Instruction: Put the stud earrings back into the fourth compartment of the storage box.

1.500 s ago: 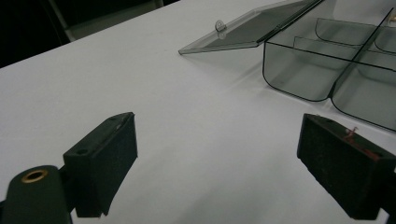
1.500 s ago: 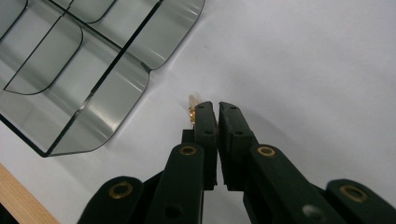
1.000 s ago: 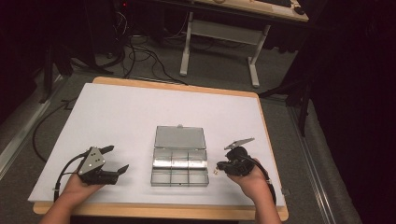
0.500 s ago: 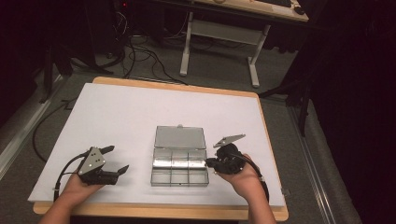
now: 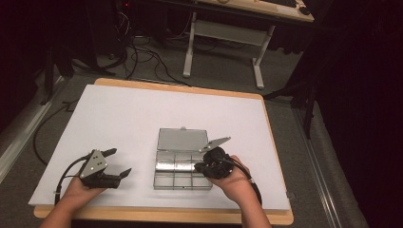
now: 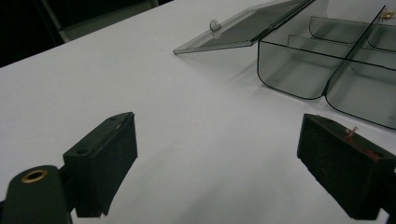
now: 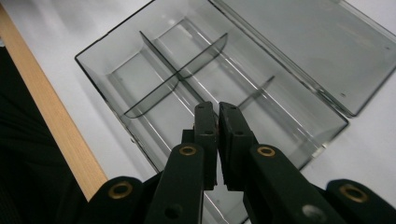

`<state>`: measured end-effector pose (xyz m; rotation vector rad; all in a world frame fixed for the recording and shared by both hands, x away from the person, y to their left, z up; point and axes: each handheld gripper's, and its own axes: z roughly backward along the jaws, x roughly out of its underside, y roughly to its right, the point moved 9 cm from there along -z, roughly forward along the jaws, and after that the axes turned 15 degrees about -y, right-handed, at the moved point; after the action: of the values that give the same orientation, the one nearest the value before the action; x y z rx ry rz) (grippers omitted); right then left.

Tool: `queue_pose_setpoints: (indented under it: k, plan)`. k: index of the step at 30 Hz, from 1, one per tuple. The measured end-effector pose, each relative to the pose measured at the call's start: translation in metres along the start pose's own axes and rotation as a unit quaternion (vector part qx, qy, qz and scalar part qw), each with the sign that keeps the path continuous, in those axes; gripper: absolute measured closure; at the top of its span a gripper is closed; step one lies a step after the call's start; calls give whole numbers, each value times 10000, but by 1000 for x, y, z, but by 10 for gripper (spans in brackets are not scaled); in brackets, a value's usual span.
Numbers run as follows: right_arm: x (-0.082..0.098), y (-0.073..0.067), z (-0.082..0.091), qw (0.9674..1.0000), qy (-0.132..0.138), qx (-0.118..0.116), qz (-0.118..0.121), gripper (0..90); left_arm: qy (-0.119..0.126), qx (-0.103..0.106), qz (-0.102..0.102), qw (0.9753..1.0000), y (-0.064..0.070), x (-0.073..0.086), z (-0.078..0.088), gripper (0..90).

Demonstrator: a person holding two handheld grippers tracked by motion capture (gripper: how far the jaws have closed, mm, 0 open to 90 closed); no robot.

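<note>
The clear divided box [image 5: 183, 166] is seen open mid-desk [image 5: 142, 114]. Right tongs [image 7: 217, 112], pressed together, are held over its compartments; left tongs [image 6: 224, 154] are spread, resting apart. A divider could be clipped, and the light box shoved.

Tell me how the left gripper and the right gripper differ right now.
The left gripper has its jaws spread wide; the right gripper has its jaws shut with nothing between them. The left gripper rests on the white table beside the clear box; the right gripper hangs over the box's compartments. Both are black and hand-held.
</note>
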<state>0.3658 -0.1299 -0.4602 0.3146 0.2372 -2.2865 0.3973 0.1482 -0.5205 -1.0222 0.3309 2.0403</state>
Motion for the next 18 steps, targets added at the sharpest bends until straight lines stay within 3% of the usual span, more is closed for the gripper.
queue_pose_setpoints:
  k: [18]
  plan:
    - [-35,-32,-23,9979,-208,-112,606,875,43,-32,40,10000,-1,0,1,126]
